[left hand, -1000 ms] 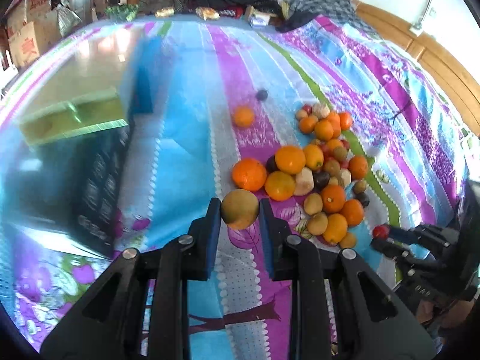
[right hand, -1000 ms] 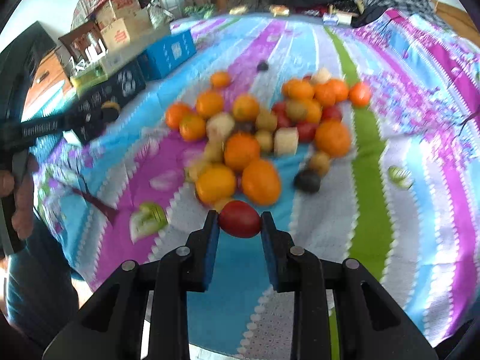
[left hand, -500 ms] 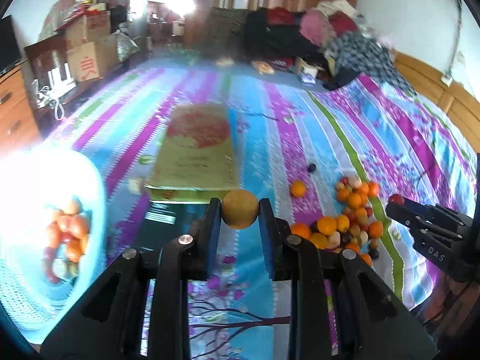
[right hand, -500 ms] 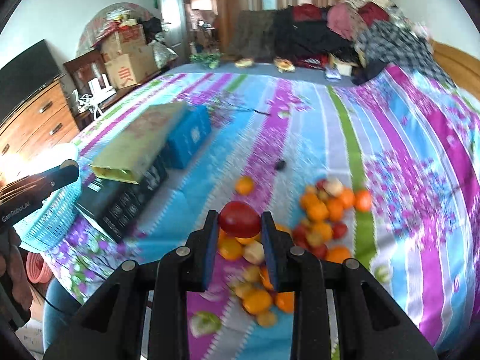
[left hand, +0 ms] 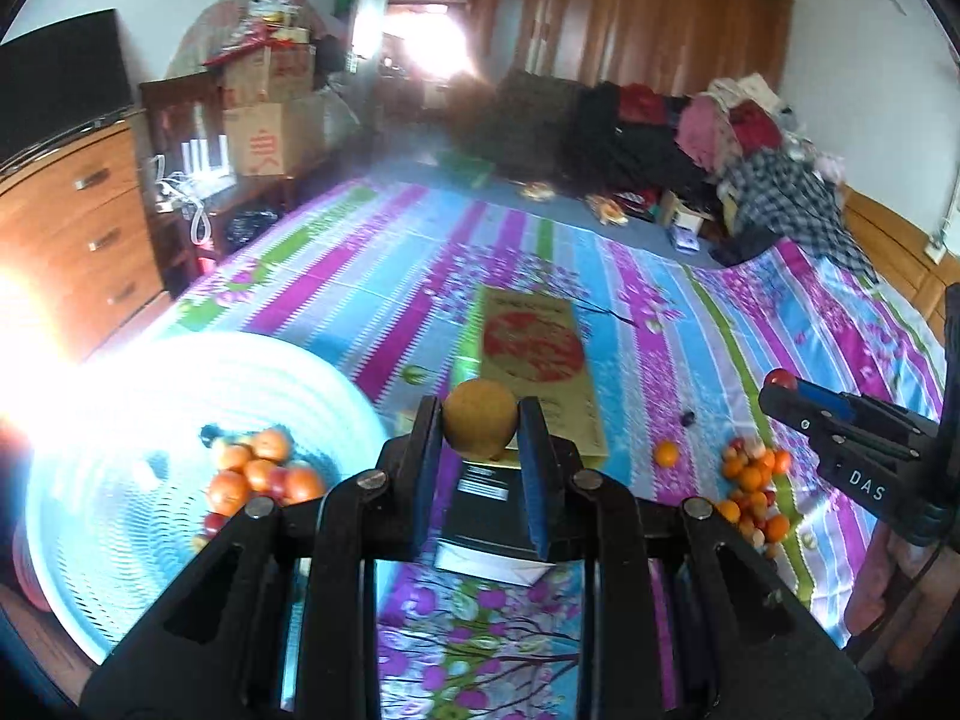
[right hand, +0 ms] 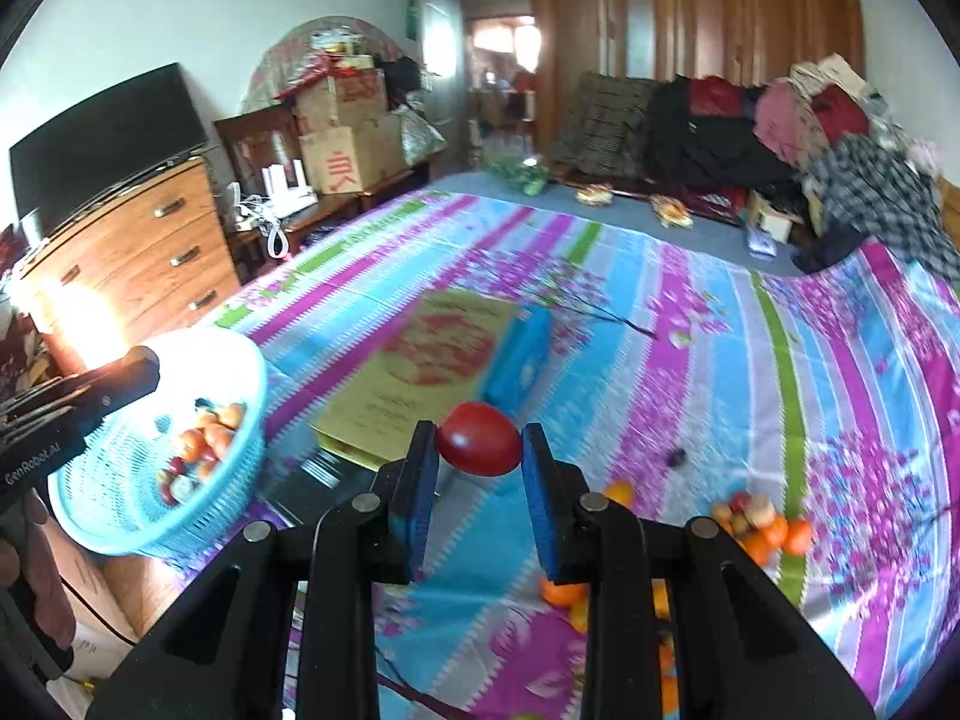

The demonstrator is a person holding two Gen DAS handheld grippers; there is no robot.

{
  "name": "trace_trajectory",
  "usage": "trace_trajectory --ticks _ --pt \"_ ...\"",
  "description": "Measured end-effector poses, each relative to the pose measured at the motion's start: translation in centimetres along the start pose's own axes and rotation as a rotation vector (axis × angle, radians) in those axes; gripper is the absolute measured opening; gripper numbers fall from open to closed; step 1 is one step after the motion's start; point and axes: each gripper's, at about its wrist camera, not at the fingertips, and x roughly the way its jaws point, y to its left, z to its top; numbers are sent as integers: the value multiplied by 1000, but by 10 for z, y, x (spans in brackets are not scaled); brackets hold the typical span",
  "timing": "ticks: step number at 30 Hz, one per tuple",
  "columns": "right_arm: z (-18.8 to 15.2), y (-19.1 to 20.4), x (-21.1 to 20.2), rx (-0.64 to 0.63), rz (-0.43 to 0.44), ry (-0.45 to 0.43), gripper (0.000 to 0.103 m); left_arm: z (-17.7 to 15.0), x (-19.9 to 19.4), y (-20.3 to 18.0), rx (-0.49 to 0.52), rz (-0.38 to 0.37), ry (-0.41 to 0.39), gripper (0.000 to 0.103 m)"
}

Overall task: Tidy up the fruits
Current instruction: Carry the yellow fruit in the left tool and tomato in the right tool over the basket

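My left gripper point(left hand: 480, 427) is shut on a yellow-brown round fruit point(left hand: 480, 423), held high above the bed. My right gripper point(right hand: 479, 439) is shut on a red fruit point(right hand: 479, 438); it also shows in the left wrist view point(left hand: 780, 381), to the right. A light blue plastic basket point(left hand: 108, 570) with several orange and red fruits point(left hand: 258, 474) sits low left; the right wrist view shows it too point(right hand: 120, 516), below the left gripper's tip point(right hand: 141, 369). A pile of oranges and small fruits point(left hand: 750, 480) lies on the striped bedspread; it also shows in the right wrist view point(right hand: 762, 525).
A yellow-green flat box with a red print point(left hand: 534, 360) lies on a blue box point(right hand: 519, 363) and a black box point(left hand: 492, 504) mid-bed. A wooden dresser point(right hand: 138, 252) stands left. Clothes point(left hand: 690, 144) are piled at the far end. Strong glare point(left hand: 24, 348) at the left.
Both grippers have risen and swung left from the fruit pile, each still holding its fruit. The basket has come into view at the left and now appears closer.
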Motion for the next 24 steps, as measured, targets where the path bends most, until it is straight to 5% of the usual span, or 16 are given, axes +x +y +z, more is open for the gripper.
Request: trace_trajectory --ticks 13,24 --pt "56 120 18 -131 195 -17 32 8 -33 84 -129 149 -63 26" --pt "62 211 60 -241 304 76 32 -8 -38 146 -234 248 -30 26"
